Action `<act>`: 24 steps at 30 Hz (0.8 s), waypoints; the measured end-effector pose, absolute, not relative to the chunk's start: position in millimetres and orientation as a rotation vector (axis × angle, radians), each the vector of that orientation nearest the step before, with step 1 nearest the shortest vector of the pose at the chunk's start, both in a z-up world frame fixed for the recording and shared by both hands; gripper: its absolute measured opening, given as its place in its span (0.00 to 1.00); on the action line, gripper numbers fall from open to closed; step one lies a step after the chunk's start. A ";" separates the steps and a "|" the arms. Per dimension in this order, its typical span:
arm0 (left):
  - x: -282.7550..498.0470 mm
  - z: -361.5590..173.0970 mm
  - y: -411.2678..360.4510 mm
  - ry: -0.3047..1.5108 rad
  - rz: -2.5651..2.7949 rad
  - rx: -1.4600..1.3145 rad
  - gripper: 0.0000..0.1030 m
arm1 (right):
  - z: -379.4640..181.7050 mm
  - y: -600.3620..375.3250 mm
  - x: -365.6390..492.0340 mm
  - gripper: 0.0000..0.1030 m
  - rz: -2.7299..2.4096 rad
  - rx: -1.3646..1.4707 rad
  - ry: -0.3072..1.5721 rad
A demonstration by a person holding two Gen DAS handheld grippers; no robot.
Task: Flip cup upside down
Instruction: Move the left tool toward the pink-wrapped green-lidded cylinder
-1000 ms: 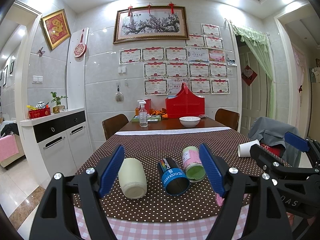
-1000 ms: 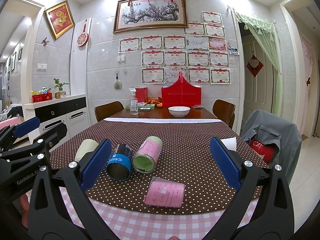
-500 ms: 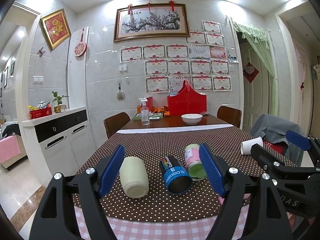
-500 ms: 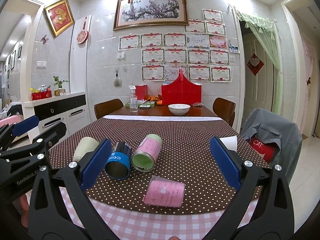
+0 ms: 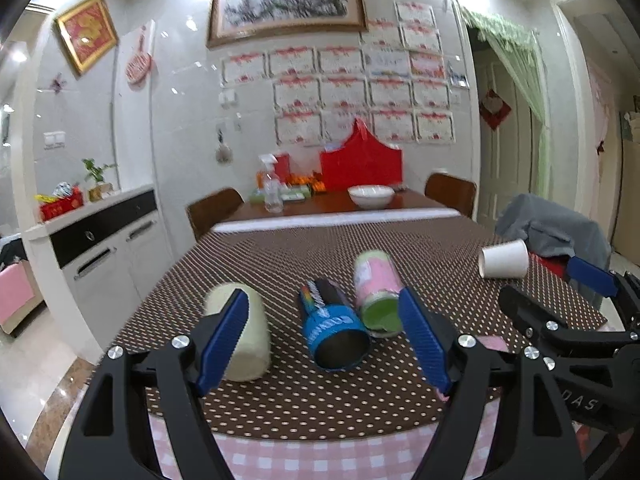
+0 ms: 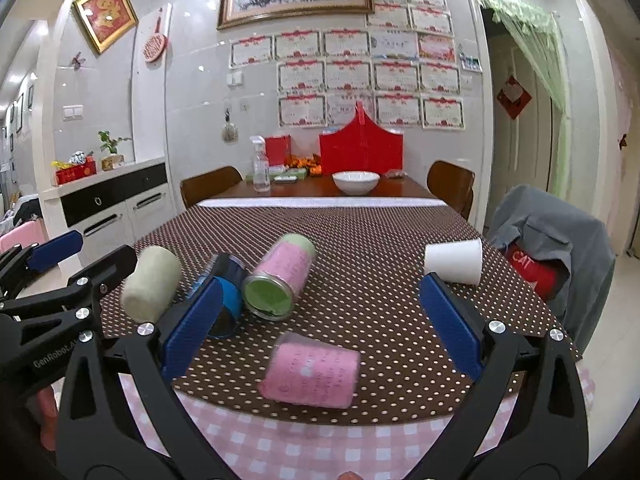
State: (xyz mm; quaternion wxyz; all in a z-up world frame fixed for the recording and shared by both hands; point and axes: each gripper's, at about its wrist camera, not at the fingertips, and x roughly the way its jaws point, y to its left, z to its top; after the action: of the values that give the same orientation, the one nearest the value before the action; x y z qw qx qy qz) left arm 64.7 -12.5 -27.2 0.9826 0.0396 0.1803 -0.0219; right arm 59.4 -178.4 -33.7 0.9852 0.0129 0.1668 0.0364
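Several cups lie on their sides on the brown dotted cloth. A cream cup (image 5: 240, 334) (image 6: 151, 284), a blue-banded dark cup (image 5: 334, 330) (image 6: 224, 292), a pink cup with green inside (image 5: 378, 292) (image 6: 280, 280), a pink cup (image 6: 310, 374) at the near edge and a white paper cup (image 5: 504, 259) (image 6: 454, 261). My left gripper (image 5: 324, 342) is open and empty, just short of the blue cup. My right gripper (image 6: 320, 328) is open and empty above the near pink cup.
A white bowl (image 6: 356, 182), a spray bottle (image 6: 260, 170) and a red box (image 6: 360, 152) stand at the table's far end. Chairs flank the table; one at right carries a grey jacket (image 6: 556, 248). A white sideboard (image 6: 108, 204) stands left.
Both grippers have moved forward and tilted down toward the cups, which now look larger. Jaws stay open. No cup has moved.
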 end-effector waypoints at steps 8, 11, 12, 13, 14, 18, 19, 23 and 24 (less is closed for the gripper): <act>126.0 -48.9 -50.1 0.560 -0.180 0.072 0.74 | -48.9 -228.4 93.8 0.94 0.005 0.093 0.423; 150.4 -53.1 -67.1 0.618 -0.226 0.062 0.74 | -48.0 -249.4 107.5 0.94 -0.029 0.116 0.443; 156.9 -55.0 -71.9 0.627 -0.233 0.058 0.74 | -47.8 -258.7 112.7 0.94 -0.046 0.124 0.451; 163.5 -56.1 -76.0 0.640 -0.240 0.053 0.74 | -47.0 -263.6 117.5 0.94 -0.054 0.128 0.459; 169.3 -58.1 -79.5 0.652 -0.244 0.048 0.74 | -47.4 -267.3 121.3 0.94 -0.059 0.130 0.464; 200.6 -63.9 -98.4 0.742 -0.302 0.001 0.74 | -50.1 -287.5 138.3 0.94 -0.096 0.136 0.486; 209.1 -65.2 -104.9 0.769 -0.313 -0.008 0.74 | -50.3 -293.1 142.6 0.94 -0.103 0.143 0.491; 236.2 -69.3 -133.6 0.849 -0.337 -0.005 0.74 | -50.0 -315.9 156.7 0.94 -0.144 0.169 0.503; 239.1 -69.2 -136.6 0.850 -0.335 0.003 0.74 | -50.8 -323.0 162.3 0.94 -0.149 0.187 0.515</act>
State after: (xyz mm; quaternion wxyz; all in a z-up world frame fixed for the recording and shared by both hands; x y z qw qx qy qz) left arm 239.1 -136.6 -69.2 0.8974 0.0013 0.4104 -0.1619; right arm 162.3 -323.0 -50.8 0.9600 0.0923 0.2540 -0.0734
